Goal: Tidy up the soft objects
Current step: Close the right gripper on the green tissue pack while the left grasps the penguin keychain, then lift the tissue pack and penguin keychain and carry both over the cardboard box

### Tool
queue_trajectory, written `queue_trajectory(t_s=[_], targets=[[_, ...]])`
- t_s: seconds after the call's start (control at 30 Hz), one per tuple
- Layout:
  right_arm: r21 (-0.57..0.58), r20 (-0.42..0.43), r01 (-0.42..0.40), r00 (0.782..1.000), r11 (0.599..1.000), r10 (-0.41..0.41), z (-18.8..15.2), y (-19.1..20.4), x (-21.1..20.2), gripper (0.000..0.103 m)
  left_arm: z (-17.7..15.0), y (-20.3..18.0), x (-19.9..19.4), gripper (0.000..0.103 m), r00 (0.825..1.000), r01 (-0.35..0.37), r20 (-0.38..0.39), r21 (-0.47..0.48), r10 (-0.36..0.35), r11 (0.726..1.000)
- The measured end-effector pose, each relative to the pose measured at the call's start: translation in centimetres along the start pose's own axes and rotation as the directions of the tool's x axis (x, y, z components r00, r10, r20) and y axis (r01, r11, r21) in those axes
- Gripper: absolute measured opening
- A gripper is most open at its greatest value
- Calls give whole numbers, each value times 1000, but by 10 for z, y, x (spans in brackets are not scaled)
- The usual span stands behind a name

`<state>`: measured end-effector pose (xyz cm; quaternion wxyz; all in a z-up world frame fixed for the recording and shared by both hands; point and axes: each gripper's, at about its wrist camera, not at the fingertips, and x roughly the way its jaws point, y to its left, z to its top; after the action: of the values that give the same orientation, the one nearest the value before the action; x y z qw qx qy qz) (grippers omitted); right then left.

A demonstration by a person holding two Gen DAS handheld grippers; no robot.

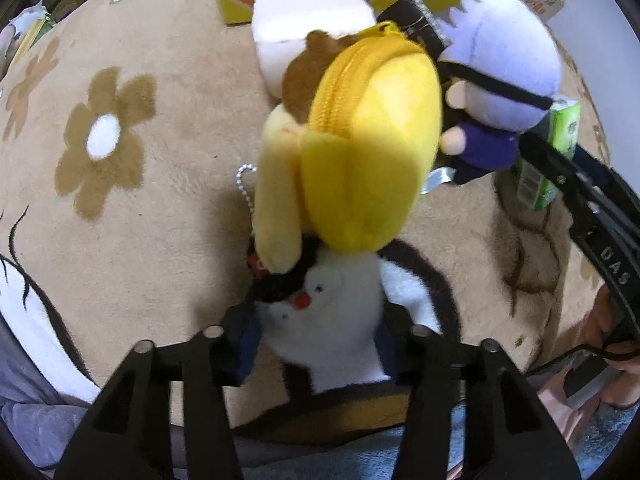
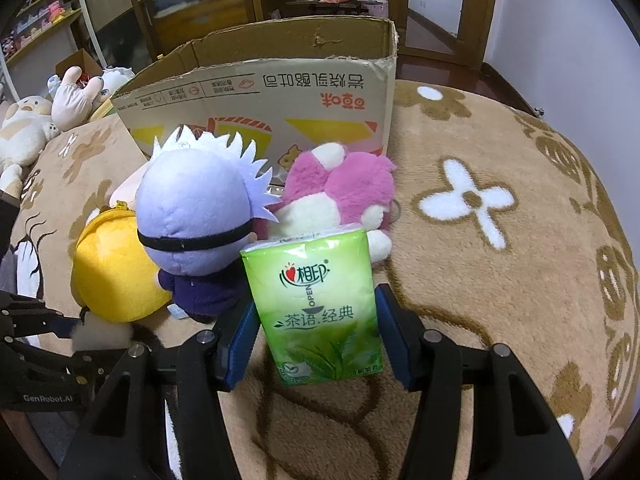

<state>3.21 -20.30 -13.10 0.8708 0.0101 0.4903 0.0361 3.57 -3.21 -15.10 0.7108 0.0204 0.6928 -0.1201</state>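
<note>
A white and black penguin plush (image 1: 332,296) with a red beak lies on the flowered rug, and my left gripper (image 1: 316,340) points down at it, blue pads pressed on its sides. A yellow zippered banana plush (image 1: 360,140) leans on the penguin's head. Beside it stands a doll with pale purple hair and a black blindfold (image 2: 196,204). My right gripper (image 2: 316,336) is shut on a green tissue pack (image 2: 316,304), upright on the rug just right of the doll. A pink and white plush (image 2: 344,192) sits behind the pack.
An open cardboard box (image 2: 280,92) stands on the rug behind the toys. A white cube-shaped soft block (image 1: 304,12) lies next to the box. More plush toys (image 2: 24,128) are piled at the far left. The beige rug (image 2: 500,240) stretches to the right.
</note>
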Motion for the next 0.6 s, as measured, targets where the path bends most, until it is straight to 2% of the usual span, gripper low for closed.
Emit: queue_trajectory(t_s=[0.1, 0.3, 0.5, 0.6], targets=[[-5, 2, 4, 1000, 1000, -4, 0, 0, -1, 59, 1, 2, -2, 33, 1000, -1, 13, -6, 1, 1000], [-15, 22, 0, 1000, 1000, 1, 0, 2, -9, 59, -1, -1, -24, 31, 994, -51, 101, 14, 49, 999], [-10, 53, -9, 999, 1000, 9, -1, 3, -23, 59, -7, 0, -57, 27, 973, -90, 213, 20, 84, 996], [-3, 66, -15, 998, 1000, 15, -1, 3, -28, 59, -11, -4, -58, 25, 964, -83, 254, 22, 75, 996]])
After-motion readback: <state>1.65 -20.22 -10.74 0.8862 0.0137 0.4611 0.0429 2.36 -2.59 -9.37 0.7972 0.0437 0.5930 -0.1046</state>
